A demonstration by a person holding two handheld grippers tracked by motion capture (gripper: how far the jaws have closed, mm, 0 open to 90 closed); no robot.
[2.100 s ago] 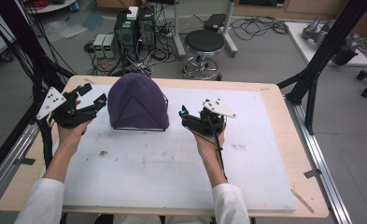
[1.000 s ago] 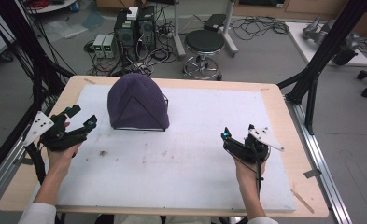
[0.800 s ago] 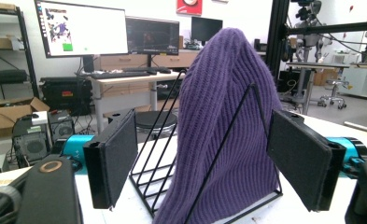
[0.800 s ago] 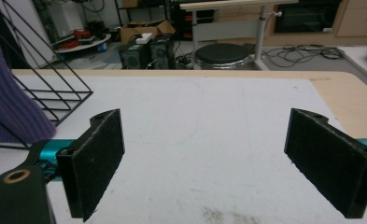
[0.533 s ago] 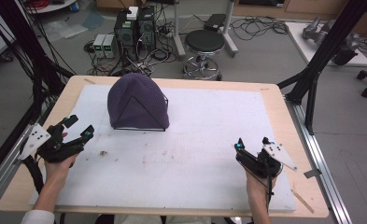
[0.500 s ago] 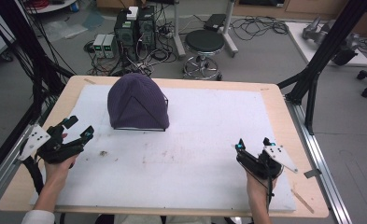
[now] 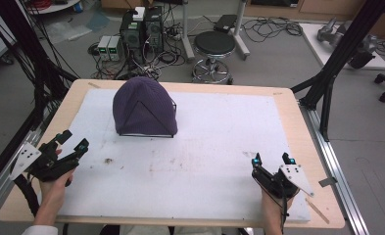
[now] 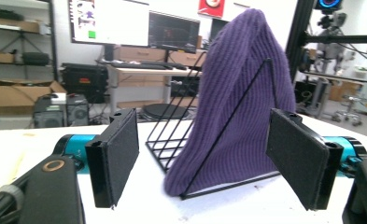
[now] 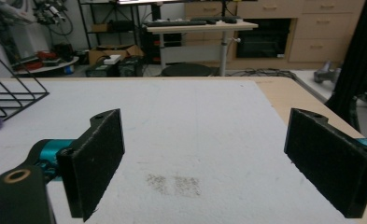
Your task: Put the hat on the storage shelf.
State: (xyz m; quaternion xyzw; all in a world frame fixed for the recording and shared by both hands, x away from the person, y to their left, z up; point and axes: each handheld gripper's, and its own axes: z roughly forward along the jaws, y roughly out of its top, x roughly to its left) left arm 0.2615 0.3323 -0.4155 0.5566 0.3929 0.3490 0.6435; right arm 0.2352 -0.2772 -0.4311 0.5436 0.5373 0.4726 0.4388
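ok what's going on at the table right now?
A person holds a two-jaw gripper in each hand over the white mat. A purple beanie sits draped over a black wire rack at the far left of the mat, untouched. The left gripper and right gripper are both open and empty, near the front corners, well apart from the beanie.

- The work surface is formed by a rectangular light-wood table (image 7: pixel 305 128).
- Most of the tabletop is covered by a white rectangular foam mat (image 7: pixel 214 147); a wooden border is left exposed on all sides.
- A black wire rack (image 7: pixel 172 110) draped with a purple knitted beanie (image 7: pixel 142 105) is placed on the far left part of the mat.
- Faint dark smudges (image 7: pixel 108 160) are seen on the mat.
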